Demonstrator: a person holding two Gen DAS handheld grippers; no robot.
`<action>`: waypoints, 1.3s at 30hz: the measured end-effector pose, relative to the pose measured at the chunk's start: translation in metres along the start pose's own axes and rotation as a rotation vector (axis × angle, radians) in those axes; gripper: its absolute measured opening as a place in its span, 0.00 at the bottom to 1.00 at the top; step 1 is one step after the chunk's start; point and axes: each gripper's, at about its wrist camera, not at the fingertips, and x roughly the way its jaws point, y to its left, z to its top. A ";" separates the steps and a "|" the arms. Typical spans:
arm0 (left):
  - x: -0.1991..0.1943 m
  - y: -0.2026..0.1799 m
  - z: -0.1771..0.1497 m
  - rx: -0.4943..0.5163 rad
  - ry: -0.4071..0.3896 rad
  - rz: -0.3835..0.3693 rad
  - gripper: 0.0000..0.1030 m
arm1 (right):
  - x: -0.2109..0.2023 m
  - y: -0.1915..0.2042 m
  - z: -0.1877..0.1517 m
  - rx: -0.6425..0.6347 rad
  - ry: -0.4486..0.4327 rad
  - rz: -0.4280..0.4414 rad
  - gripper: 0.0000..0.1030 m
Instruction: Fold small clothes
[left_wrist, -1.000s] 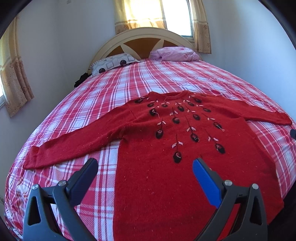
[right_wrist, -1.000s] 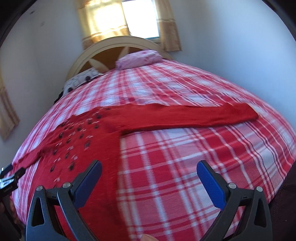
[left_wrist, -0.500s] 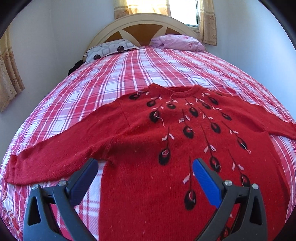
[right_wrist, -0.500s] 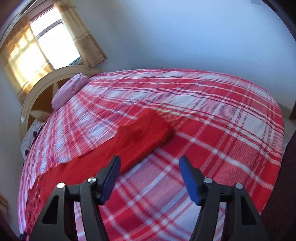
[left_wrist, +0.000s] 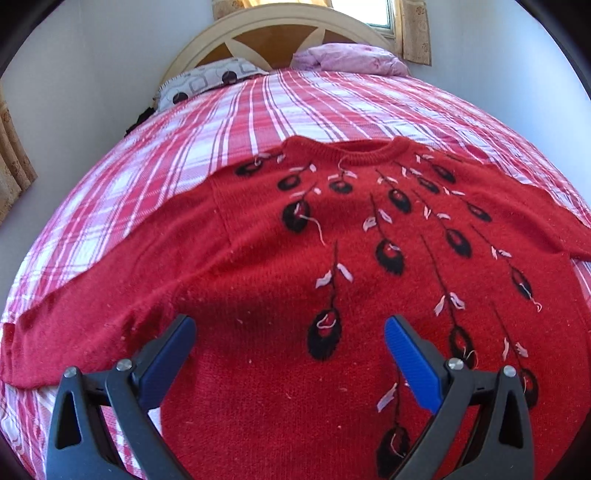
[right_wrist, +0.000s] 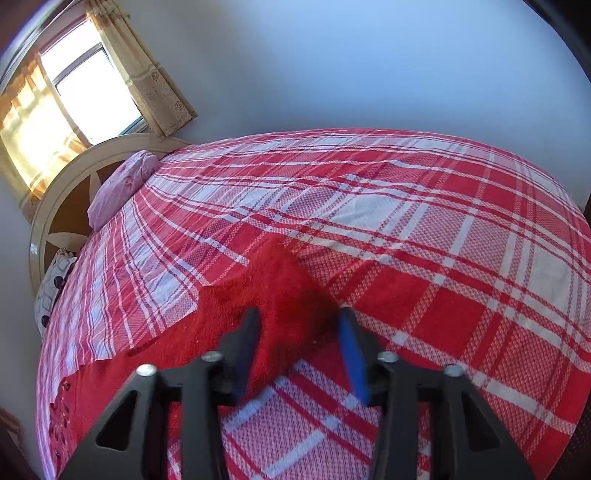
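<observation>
A red knitted sweater (left_wrist: 258, 258) with black and white embroidered sprigs lies face up and spread flat on the plaid bed (left_wrist: 258, 110). My left gripper (left_wrist: 290, 328) hovers open just above its lower chest, near the left armpit, with nothing pinched. In the right wrist view the end of the sweater's right sleeve (right_wrist: 280, 280) lies between the fingers of my right gripper (right_wrist: 297, 317). Its jaws are closing and the cuff bunches up between the pads. The sweater's body (right_wrist: 62, 417) shows only at that view's lower left edge.
A pink pillow (left_wrist: 351, 59) and a patterned pillow (left_wrist: 210, 79) lie against the cream headboard (left_wrist: 273, 18) at the far end. Walls flank the bed on both sides. Bare plaid bedcover (right_wrist: 443, 258) stretches to the right of the sleeve up to the bed's edge.
The left gripper came forward and lower over the sweater's chest, still open. The right gripper swung out along the sleeve to its cuff, rolled, and its jaws narrowed from wide open onto the cuff.
</observation>
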 end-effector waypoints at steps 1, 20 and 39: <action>0.001 0.000 0.001 -0.003 0.002 -0.004 1.00 | 0.001 0.001 0.001 0.000 0.007 0.006 0.15; -0.010 -0.005 -0.001 0.037 -0.041 -0.097 1.00 | -0.034 0.171 -0.041 -0.397 -0.008 0.189 0.10; -0.050 -0.089 0.045 0.173 -0.013 -0.371 0.99 | -0.027 0.255 -0.184 -0.709 0.230 0.540 0.68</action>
